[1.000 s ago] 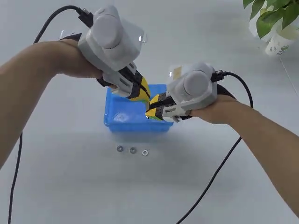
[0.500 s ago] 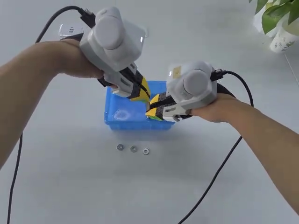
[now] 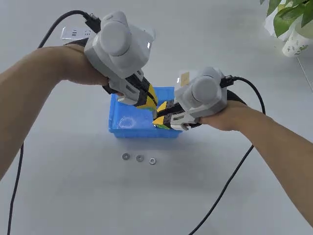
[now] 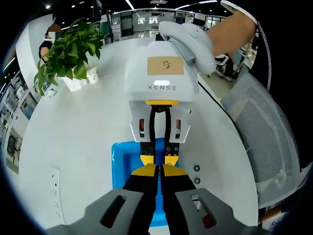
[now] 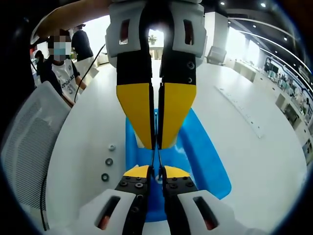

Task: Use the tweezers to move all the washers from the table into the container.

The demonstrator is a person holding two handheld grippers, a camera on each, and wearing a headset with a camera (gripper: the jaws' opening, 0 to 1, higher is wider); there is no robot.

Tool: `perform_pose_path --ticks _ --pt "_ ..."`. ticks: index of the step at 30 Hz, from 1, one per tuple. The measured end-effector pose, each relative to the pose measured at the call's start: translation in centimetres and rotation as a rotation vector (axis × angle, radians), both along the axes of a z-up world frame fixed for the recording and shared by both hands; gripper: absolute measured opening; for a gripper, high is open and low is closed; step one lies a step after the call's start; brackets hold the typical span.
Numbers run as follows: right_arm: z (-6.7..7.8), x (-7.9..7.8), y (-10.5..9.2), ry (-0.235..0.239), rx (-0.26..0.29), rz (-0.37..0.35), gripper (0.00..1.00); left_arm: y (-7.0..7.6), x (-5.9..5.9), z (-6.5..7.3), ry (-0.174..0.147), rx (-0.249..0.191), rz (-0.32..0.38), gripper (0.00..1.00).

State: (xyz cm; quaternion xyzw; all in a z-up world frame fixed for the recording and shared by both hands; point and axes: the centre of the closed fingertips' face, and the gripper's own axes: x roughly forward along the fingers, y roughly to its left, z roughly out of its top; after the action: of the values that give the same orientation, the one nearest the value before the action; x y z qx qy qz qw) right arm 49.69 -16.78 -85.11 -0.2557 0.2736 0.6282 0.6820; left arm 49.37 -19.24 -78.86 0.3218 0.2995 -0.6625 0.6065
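Three small metal washers (image 3: 140,158) lie in a row on the white table just in front of the blue container (image 3: 128,128). Both grippers meet tip to tip over the container's right half. My left gripper (image 3: 149,101) comes down from the upper left and my right gripper (image 3: 157,119) from the right. In the right gripper view a thin metal tweezers (image 5: 155,157) runs from the left gripper's shut yellow jaws into my right gripper (image 5: 156,172), which is also shut on it. The washers (image 5: 108,161) lie left of the container (image 5: 208,169). The left gripper (image 4: 159,171) faces the right gripper above the container (image 4: 121,164), with washers (image 4: 196,174) on its right.
A potted plant (image 3: 289,24) stands at the table's far right corner and a white power strip (image 3: 73,33) at the far left. Black cables (image 3: 230,181) trail from both grippers across the table. A mesh chair (image 4: 266,137) stands beside the table.
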Motion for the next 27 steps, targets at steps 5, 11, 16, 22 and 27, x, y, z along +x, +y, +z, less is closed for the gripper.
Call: perform_pose_path --ticks 5,11,16,22,27 --pt "0.3 0.0 0.0 -0.005 0.002 0.0 0.11 0.0 -0.1 0.3 -0.006 0.001 -0.002 0.04" --pt "0.9 -0.2 0.1 -0.014 0.008 -0.001 0.11 0.0 -0.2 0.9 -0.013 -0.001 -0.003 0.04" --pt "1.8 -0.5 0.1 -0.021 0.015 -0.004 0.11 0.0 -0.3 1.5 -0.017 -0.001 -0.002 0.04" --pt "2.9 -1.0 0.2 -0.036 0.027 -0.008 0.11 0.1 -0.4 2.3 -0.03 0.003 -0.001 0.04" --pt "3.7 -1.3 0.2 -0.044 0.033 -0.01 0.11 0.1 -0.8 3.1 -0.034 0.003 -0.002 0.04"
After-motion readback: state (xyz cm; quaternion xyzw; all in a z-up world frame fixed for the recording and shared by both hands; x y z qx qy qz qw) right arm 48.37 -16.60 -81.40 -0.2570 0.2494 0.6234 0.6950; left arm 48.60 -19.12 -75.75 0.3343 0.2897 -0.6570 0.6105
